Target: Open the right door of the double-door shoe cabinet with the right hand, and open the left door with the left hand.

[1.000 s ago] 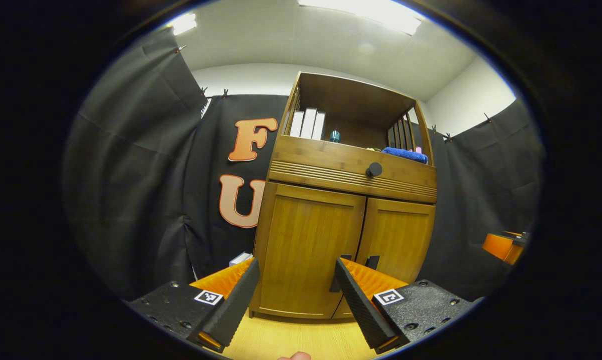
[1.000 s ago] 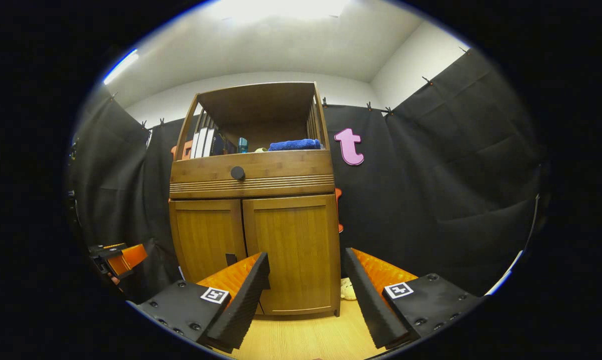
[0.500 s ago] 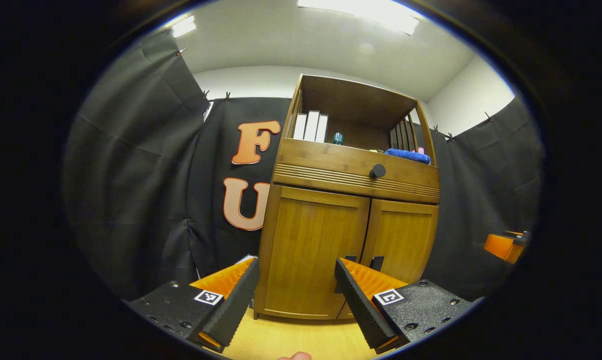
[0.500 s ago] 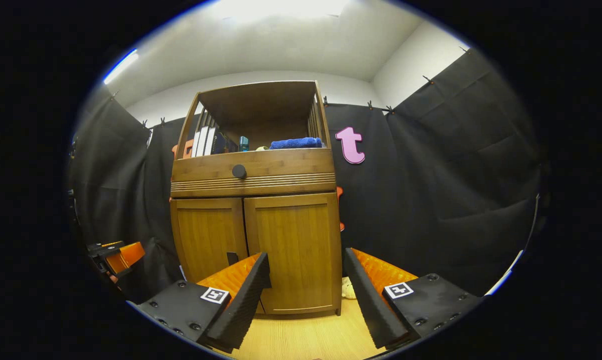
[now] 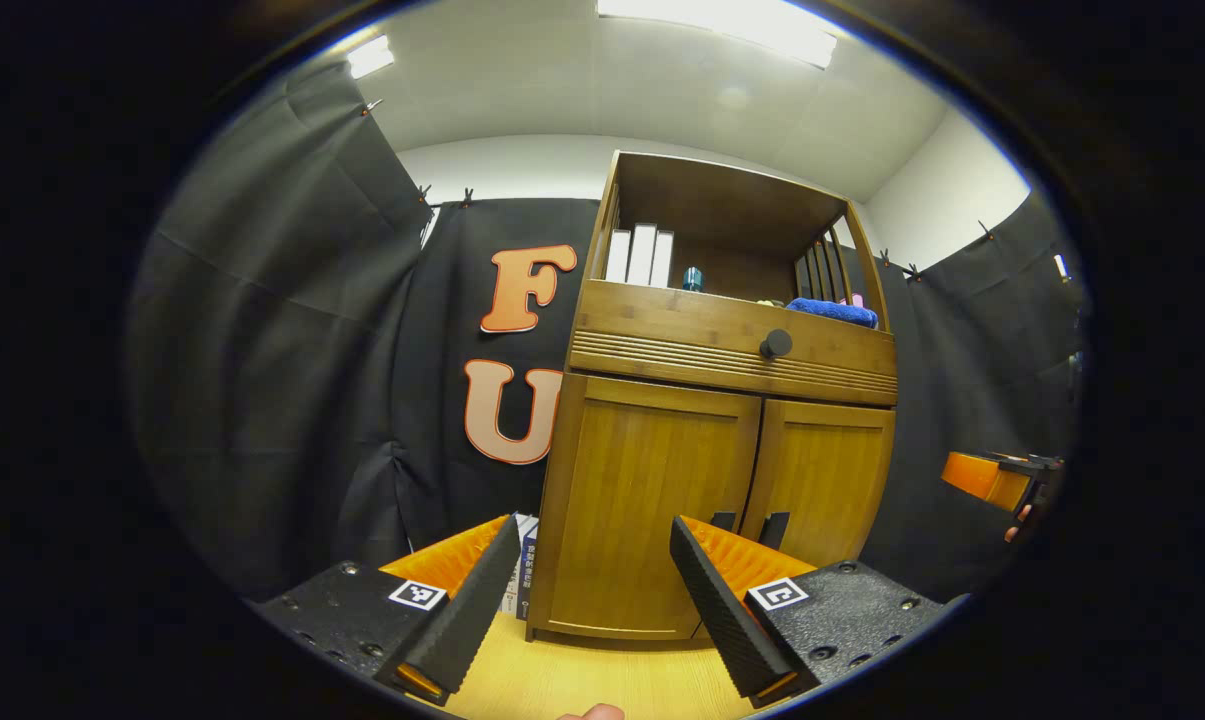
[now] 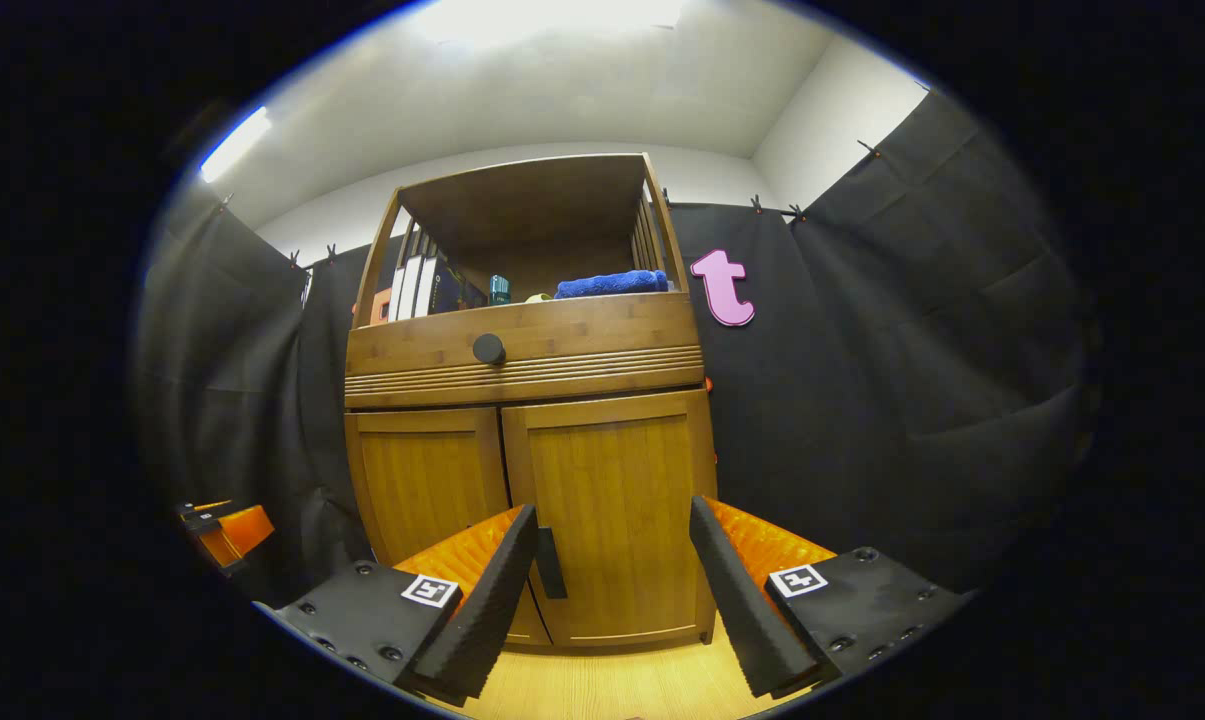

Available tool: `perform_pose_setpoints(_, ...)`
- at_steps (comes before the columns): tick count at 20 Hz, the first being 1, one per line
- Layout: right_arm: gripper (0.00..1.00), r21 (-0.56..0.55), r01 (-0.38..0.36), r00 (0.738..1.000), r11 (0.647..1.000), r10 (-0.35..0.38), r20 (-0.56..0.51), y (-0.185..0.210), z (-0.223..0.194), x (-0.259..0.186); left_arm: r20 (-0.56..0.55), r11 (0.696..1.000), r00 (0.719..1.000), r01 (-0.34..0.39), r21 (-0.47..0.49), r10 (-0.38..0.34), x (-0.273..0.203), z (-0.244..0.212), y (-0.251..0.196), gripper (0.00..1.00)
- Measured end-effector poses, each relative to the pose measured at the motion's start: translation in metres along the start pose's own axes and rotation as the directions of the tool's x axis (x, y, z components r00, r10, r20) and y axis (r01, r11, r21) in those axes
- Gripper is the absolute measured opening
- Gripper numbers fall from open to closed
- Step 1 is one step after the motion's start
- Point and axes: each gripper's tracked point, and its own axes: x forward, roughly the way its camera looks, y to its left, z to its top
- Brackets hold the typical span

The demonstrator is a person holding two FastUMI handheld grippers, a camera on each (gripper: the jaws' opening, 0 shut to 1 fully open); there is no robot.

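Observation:
The wooden shoe cabinet stands ahead with both doors closed. In the left gripper view its left door (image 5: 652,500) and right door (image 5: 827,480) meet at two dark handles (image 5: 749,524). My left gripper (image 5: 593,525) is open, short of the left door, with nothing between its fingers. In the right gripper view the right door (image 6: 612,490) fills the gap of my open right gripper (image 6: 613,510); that door's handle (image 6: 550,562) lies just beside one finger (image 6: 492,590). The left door (image 6: 427,490) is further left.
Above the doors is a drawer with a round knob (image 5: 775,344) and an open shelf with books (image 5: 642,255) and a blue towel (image 6: 610,284). A box (image 5: 517,575) sits left of the cabinet. The wooden floor (image 6: 612,685) lies in front.
The cabinet has drifted rightward in the left gripper view. The right gripper has moved closer, so the right door's handle now sits beside one of its fingers. Both doors stay closed.

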Motion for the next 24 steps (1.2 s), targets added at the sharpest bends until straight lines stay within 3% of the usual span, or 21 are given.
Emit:
perform_pose_setpoints(5,0.98,-0.06,-0.06,0.998,0.996,0.061,0.021,0.023,-0.014,0.057,0.01,1.0,1.0,-0.028,0.01,0.028,0.001,0.001,0.004,0.92)
perform_pose_setpoints(11,0.98,-0.028,-0.159,0.986,0.987,0.157,-0.051,0.073,-0.086,0.119,0.019,0.999,0.999,-0.03,0.023,0.03,-0.001,0.003,0.004,0.92)
perform_pose_setpoints(14,0.94,0.013,-0.129,0.986,0.992,0.13,-0.108,0.067,-0.124,0.146,0.029,0.999,0.999,-0.036,0.031,0.036,-0.001,0.004,0.004,0.92)
perform_pose_setpoints(16,0.98,0.036,-0.113,0.983,0.993,0.117,-0.143,0.067,-0.149,0.164,0.025,0.999,0.999,-0.03,0.018,0.03,0.0,0.003,0.004,0.95)
perform_pose_setpoints(17,0.94,0.024,-0.098,0.981,0.995,0.101,-0.163,0.064,-0.161,0.173,0.022,1.0,0.999,-0.029,0.013,0.028,-0.001,0.003,0.004,0.92)
perform_pose_setpoints(22,0.98,0.005,-0.075,0.974,0.997,0.075,-0.214,0.071,-0.2,0.197,0.018,0.999,0.999,-0.05,0.011,0.05,0.001,0.001,0.007,0.98)
perform_pose_setpoints(23,0.9,0.006,-0.066,0.973,0.998,0.065,-0.22,0.069,-0.203,0.2,0.021,0.999,0.998,-0.052,0.011,0.051,0.001,0.002,0.007,0.98)
perform_pose_setpoints(24,0.98,0.002,-0.048,0.971,0.999,0.047,-0.236,0.062,-0.208,0.204,0.027,0.999,0.998,-0.052,0.012,0.052,0.001,0.003,0.007,0.92)
